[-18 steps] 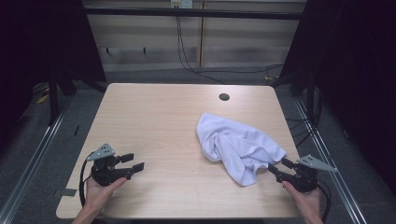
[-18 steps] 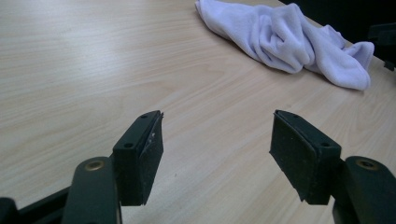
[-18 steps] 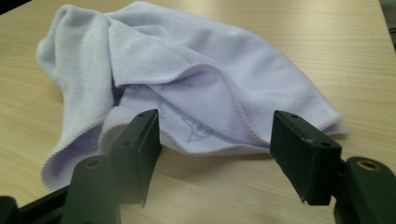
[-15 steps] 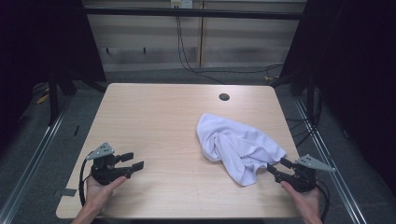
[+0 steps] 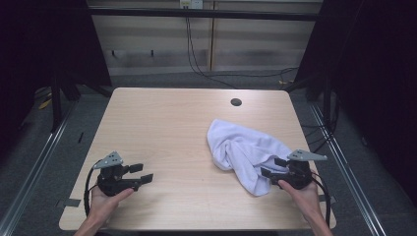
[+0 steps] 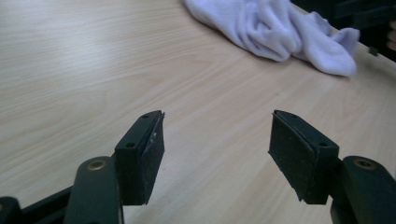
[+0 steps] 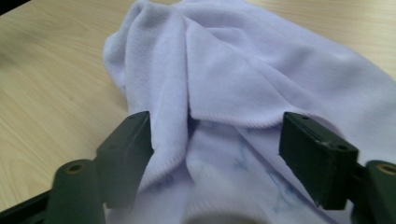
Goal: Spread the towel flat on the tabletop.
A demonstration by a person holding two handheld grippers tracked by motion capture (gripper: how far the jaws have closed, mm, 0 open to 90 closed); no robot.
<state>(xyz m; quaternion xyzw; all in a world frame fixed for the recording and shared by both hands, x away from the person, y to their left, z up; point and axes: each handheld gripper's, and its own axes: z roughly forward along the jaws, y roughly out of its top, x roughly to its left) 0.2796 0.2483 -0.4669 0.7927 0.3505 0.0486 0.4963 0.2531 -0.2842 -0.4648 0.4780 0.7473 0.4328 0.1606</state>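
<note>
A crumpled white towel (image 5: 243,150) lies on the right half of the wooden table (image 5: 172,132). My right gripper (image 5: 273,167) rests at the towel's near right edge with its jaws open; in the right gripper view, folds of the towel (image 7: 233,84) lie between and beyond the two pads, which do not press on it (image 7: 215,158). My left gripper (image 5: 140,173) sits low over bare wood at the near left, jaws open and nothing between them (image 6: 217,154). From the left gripper view the towel (image 6: 275,25) shows far off at the top.
A dark round cable hole (image 5: 236,102) sits near the table's far edge. Black frame posts and dark curtains stand on both sides, and cables hang along the back wall. Bare wood stretches between the two grippers.
The right gripper has edged slightly leftward into the towel's near edge. The left gripper has stayed where it was.
</note>
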